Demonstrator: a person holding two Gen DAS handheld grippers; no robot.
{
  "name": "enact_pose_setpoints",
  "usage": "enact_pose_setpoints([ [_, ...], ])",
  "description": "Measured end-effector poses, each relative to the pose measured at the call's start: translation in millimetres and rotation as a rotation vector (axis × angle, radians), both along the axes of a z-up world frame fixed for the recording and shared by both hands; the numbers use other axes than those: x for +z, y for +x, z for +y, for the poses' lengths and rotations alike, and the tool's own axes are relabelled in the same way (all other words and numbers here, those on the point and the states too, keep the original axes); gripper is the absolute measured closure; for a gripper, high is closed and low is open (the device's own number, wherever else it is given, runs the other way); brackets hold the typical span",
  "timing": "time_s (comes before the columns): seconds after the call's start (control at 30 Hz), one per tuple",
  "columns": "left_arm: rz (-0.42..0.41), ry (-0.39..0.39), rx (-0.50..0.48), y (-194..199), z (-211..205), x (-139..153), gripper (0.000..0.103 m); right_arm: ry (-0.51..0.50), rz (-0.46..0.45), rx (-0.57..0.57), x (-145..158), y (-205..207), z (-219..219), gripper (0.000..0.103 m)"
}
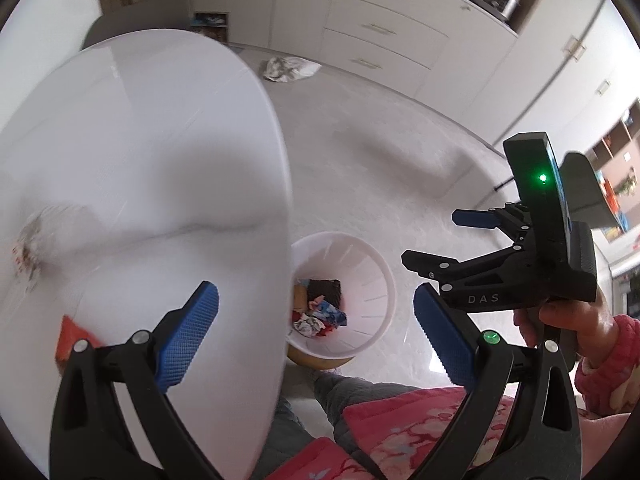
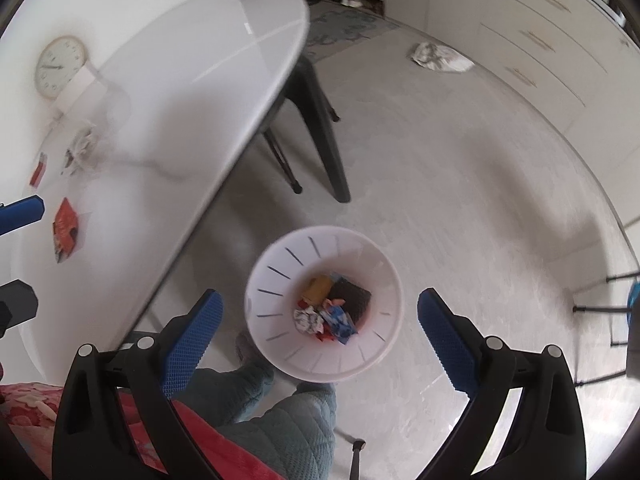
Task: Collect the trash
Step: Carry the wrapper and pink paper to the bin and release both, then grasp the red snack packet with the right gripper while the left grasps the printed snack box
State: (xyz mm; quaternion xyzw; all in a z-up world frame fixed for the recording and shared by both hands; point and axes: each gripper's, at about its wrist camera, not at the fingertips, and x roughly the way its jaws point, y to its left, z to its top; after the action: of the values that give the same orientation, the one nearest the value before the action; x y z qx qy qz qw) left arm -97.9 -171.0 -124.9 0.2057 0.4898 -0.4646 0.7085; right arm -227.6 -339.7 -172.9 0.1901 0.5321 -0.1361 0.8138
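A white waste bin (image 2: 384, 280) stands on the floor beside the white table (image 2: 168, 92); it also shows in the left wrist view (image 1: 376, 276). It holds several wrappers (image 2: 328, 312). My right gripper (image 2: 318, 334) is open and empty above the bin. My left gripper (image 1: 316, 328) is open and empty over the table edge. The right gripper (image 1: 440, 244) shows open in the left wrist view. A red wrapper (image 2: 64, 226), a small red piece (image 2: 39, 170) and a crumpled wrapper (image 2: 80, 148) lie on the table. The red wrapper (image 1: 70, 334) shows by my left finger.
A crumpled white bag (image 2: 438, 58) lies on the floor near the drawers (image 2: 536, 44). A dark chair (image 2: 316, 120) stands under the table. A clock (image 2: 60, 66) lies on the table. The person's legs (image 2: 288, 420) are beside the bin.
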Motion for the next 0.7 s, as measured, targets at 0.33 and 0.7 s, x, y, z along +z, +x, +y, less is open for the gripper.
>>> enact_pose_setpoints([
  [0.33, -0.043, -0.013, 0.216, 45, 75, 12, 0.009, -0.025, -0.069, 0.193, 30, 69, 69, 0.006],
  [0.7, -0.076, 0.040, 0.511, 96, 207, 3, 0.009, 0.028, -0.099, 0.501, 32, 160, 185, 0.006],
])
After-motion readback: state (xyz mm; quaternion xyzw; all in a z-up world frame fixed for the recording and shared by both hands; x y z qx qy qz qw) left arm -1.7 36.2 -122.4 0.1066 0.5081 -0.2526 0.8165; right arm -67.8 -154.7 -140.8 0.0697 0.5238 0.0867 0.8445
